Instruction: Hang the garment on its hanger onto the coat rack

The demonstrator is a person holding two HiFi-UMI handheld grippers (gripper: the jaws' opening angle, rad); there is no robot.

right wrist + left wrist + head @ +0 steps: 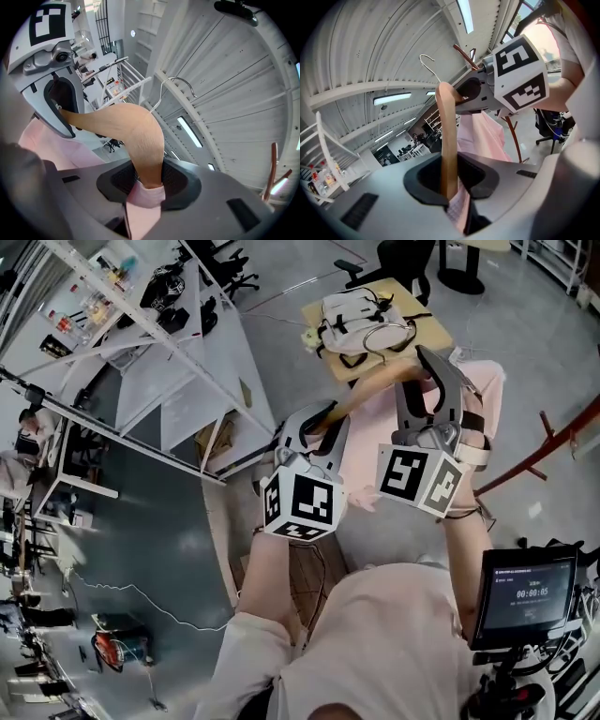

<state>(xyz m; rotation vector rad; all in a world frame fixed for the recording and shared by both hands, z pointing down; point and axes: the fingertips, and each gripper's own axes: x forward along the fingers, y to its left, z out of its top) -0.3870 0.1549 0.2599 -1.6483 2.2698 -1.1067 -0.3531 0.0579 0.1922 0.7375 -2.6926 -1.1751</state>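
I hold a wooden hanger (375, 383) up in front of me with a pink garment (370, 460) draped on it. My left gripper (314, 420) is shut on one arm of the hanger, and my right gripper (433, 367) is shut on the other arm. In the left gripper view the wooden arm (448, 140) and pink cloth (458, 206) sit between the jaws, with the wire hook (428, 64) above. The right gripper view shows the hanger (138, 140), its hook (177, 86) and pinched pink cloth (145, 199). The red-brown coat rack (551, 442) stands apart to my right.
A wooden table (323, 310) carrying a white backpack (361, 320) stands ahead. A white metal frame (141, 329) fills the left side. A small screen on a stand (525, 596) sits at my lower right. An office chair (403, 259) is farther back.
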